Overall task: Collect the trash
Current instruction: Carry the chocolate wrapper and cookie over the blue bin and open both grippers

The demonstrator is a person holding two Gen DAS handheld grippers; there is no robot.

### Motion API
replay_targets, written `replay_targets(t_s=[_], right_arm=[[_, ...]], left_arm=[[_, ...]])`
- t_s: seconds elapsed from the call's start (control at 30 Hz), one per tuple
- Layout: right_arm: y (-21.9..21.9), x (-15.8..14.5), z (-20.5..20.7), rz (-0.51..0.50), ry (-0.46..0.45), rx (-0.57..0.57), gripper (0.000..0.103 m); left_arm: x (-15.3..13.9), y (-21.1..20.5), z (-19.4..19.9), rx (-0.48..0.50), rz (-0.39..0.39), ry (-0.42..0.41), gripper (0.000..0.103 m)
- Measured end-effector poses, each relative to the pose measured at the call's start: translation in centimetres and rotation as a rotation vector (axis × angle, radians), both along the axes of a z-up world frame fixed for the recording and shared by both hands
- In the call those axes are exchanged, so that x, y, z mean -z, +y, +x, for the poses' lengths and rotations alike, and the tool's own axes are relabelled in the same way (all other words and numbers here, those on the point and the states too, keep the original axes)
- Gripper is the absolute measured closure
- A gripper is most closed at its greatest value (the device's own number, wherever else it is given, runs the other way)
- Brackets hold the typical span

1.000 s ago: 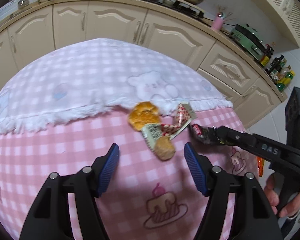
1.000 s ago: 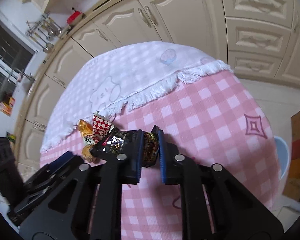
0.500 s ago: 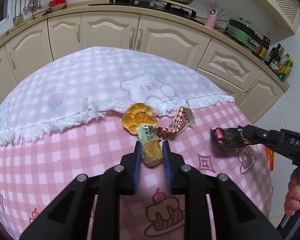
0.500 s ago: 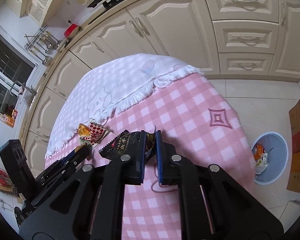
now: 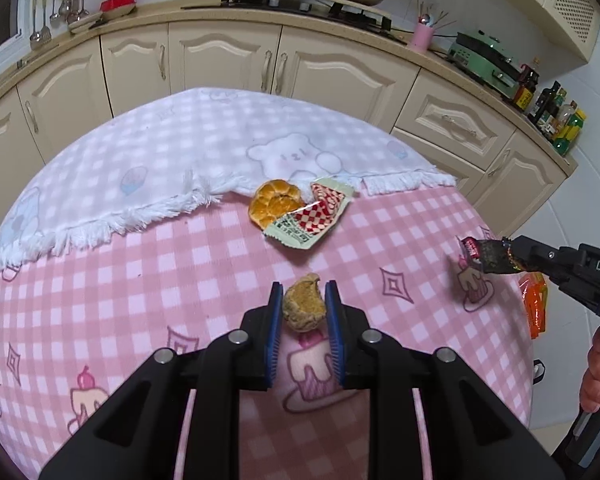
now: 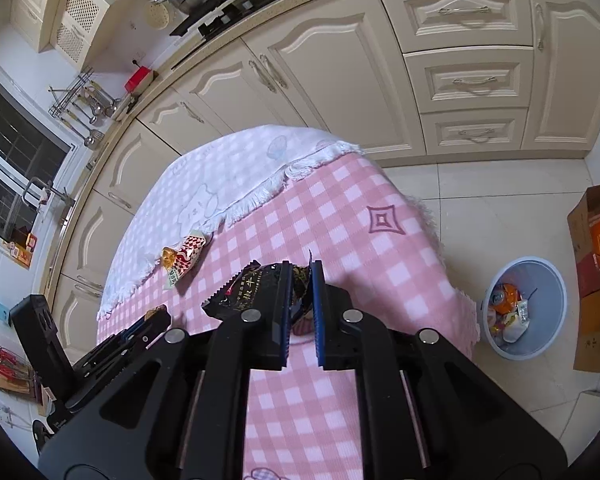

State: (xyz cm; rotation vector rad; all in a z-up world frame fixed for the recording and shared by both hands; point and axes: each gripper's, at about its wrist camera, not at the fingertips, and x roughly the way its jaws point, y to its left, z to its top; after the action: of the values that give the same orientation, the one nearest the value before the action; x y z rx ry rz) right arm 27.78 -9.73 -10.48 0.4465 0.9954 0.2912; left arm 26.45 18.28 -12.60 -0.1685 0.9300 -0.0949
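My left gripper (image 5: 302, 298) is shut on a bitten brown cookie (image 5: 303, 307) and holds it above the pink checked tablecloth (image 5: 140, 280). An orange bun (image 5: 273, 203) and a red-checked wrapper (image 5: 314, 216) lie on the table beyond it. My right gripper (image 6: 301, 280) is shut on a black snack wrapper (image 6: 248, 292), held above the table's right part; it also shows in the left wrist view (image 5: 488, 254). A pale blue trash bin (image 6: 524, 308) with trash in it stands on the floor to the right.
Cream kitchen cabinets (image 5: 228, 60) run behind the table. Cardboard boxes (image 6: 596, 248) stand next to the bin. A white fringed cloth (image 5: 180, 152) covers the table's far half. Bottles (image 5: 556, 116) stand on the counter at right.
My left gripper shut on the cookie and drew it back from the bun and wrapper. My right gripper carried the black wrapper up and to the right, towards the bin side.
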Motion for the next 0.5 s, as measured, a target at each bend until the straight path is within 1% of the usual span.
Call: replay_targets(t_s=[0.13, 0.23, 0.37, 0.5], right_arm=[[-0.8, -0.6, -1.1, 0.005, -0.012, 0.012, 0.093], [-2.1, -1.1, -2.2, 0.008, -0.021, 0.025, 0.093], [-4.1, -1.6, -3.5, 0.007, -0.029, 0.053, 0.093], [-6.9, -1.9, -5.0, -0.006, -0.037, 0.091, 0.093]], left_arm=[[-1.2, -1.2, -1.2, 0.025, -0.010, -0.027, 0.083], [-2.1, -3.0, -1.7, 0.048, 0.000, -0.042, 0.083], [-3.0, -5.9, -2.1, 0.097, 0.003, -0.053, 0.083], [-3.7, -10.3, -2.3, 0.168, 0.016, -0.057, 0.083]])
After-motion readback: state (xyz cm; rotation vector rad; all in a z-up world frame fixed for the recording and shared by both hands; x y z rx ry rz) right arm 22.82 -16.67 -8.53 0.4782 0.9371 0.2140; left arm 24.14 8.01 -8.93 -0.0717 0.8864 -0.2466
